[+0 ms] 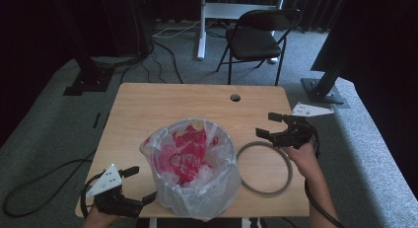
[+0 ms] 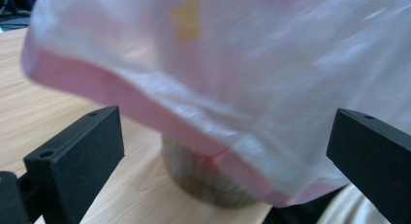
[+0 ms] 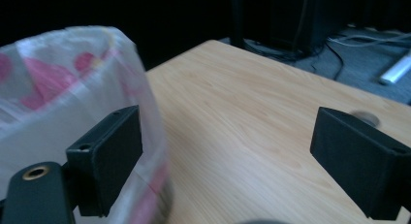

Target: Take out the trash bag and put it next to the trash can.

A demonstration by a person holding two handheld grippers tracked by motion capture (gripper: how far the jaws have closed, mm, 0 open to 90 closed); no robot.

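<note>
High view: bin [image 1: 194, 169] with plastic bag mid-table. Grey ring [image 1: 264, 168] flat just right of it, nearest right gripper [image 1: 276, 125], jaws spread, empty. Left gripper [image 1: 140, 184], also spread, at bag's near-left side.

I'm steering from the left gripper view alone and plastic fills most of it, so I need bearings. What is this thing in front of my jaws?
Observer: A small bin lined with a clear plastic bag printed in pink and red; the high view shows the bag's mouth open over the bin's rim.
Operator: Where is the right gripper?
Observer: The right gripper is off to the bin's right, above the table, jaws open and holding nothing.
Operator: Anything else on the table?
Observer: A grey ring lies flat just right of the bin, near the right gripper.
</note>
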